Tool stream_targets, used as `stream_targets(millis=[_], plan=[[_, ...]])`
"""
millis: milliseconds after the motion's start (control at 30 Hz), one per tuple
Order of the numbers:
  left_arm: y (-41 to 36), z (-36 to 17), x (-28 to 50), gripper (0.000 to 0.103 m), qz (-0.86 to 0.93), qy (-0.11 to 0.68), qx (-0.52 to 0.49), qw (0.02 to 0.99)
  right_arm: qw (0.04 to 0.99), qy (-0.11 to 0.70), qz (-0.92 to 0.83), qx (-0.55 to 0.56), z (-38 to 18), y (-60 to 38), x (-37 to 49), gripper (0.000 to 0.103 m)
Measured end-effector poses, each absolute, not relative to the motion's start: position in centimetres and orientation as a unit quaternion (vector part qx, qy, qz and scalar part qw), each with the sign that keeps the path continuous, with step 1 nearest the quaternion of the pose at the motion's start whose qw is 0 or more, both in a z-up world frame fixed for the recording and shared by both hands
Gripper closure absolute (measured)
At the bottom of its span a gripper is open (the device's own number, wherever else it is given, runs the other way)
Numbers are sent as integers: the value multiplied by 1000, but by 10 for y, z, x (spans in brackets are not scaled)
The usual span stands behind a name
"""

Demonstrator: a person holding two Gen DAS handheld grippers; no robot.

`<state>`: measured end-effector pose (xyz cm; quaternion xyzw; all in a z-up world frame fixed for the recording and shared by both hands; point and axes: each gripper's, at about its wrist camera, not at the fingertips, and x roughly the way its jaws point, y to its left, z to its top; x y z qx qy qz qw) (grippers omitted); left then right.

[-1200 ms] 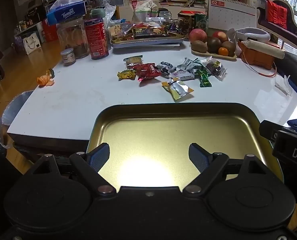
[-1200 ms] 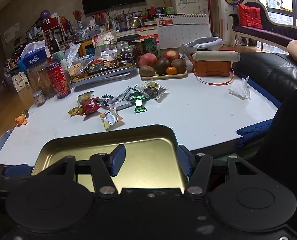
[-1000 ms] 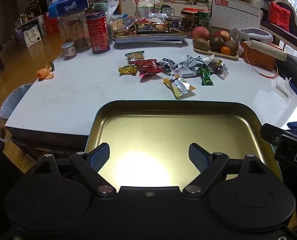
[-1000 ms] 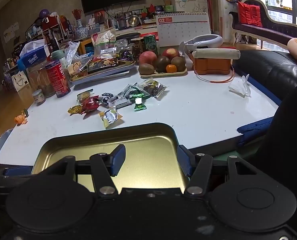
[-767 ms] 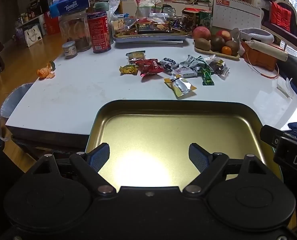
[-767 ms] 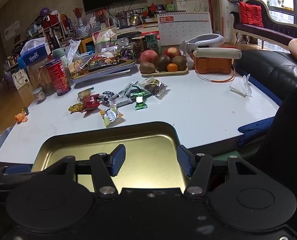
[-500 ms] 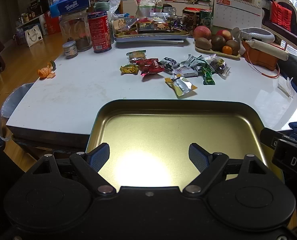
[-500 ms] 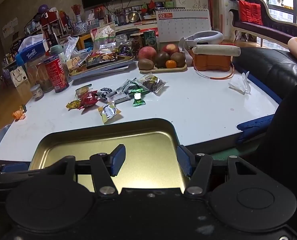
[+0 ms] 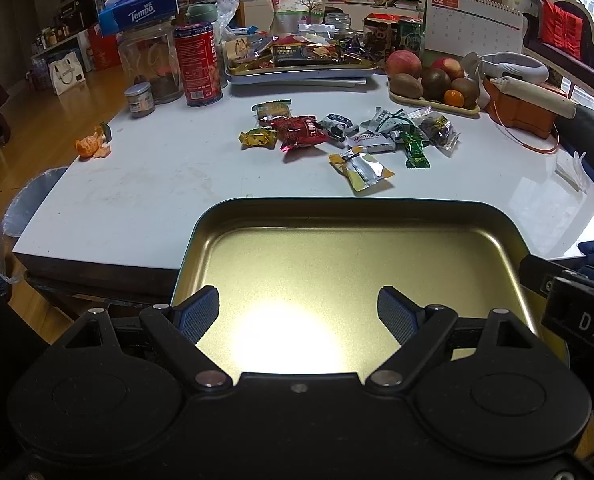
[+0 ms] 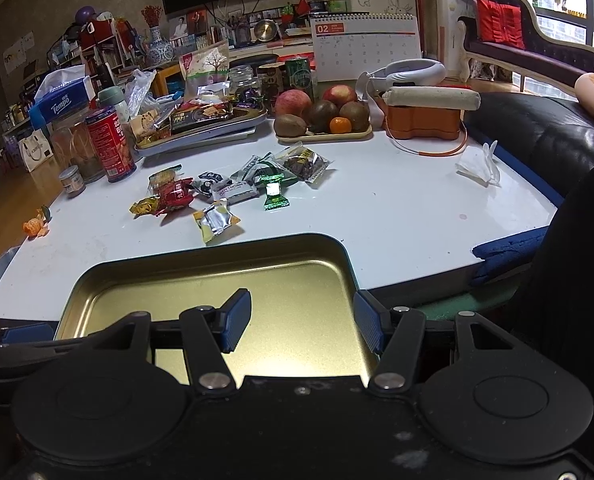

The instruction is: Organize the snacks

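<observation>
An empty gold tin tray lies at the table's near edge, its near part hanging over that edge. My left gripper is open above the tray's near left part, nothing between its fingers. My right gripper is open over the tray's right corner, also empty. Beyond the tray lies a loose cluster of wrapped snacks: a yellow-silver packet, a red packet, a green candy, a white Hawthorn bar and a gold candy. The right wrist view shows the same red packet and green candy.
At the back stand a tray full of snacks, a fruit tray, a red can, a glass jar and an orange box. Orange peel lies at the left edge. A black sofa borders the right side.
Both grippers and the tray have crept slightly forward toward the table; the snacks sit a little higher in both views. Both grippers stay open.
</observation>
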<state>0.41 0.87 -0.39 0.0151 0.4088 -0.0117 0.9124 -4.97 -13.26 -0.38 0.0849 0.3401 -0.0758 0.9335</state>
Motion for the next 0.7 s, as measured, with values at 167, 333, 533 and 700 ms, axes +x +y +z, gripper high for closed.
stream_targets(millis=[167,333,533,700], plan=[[8,-4,4,16,-12,408,15,913,934,340,-75,84,-4,-133,-50,43],[8,-4,4,16,-11,409,15,912,934,340,-74,83,-4,-133,-50,43],[8,-4,4,16,-11,409,16,912,934,340,-75,82,-4,-132,-50,43],[8,-4,4,16,-11,409,16,912,934,340,-74,82,-4,-132,-50,43]])
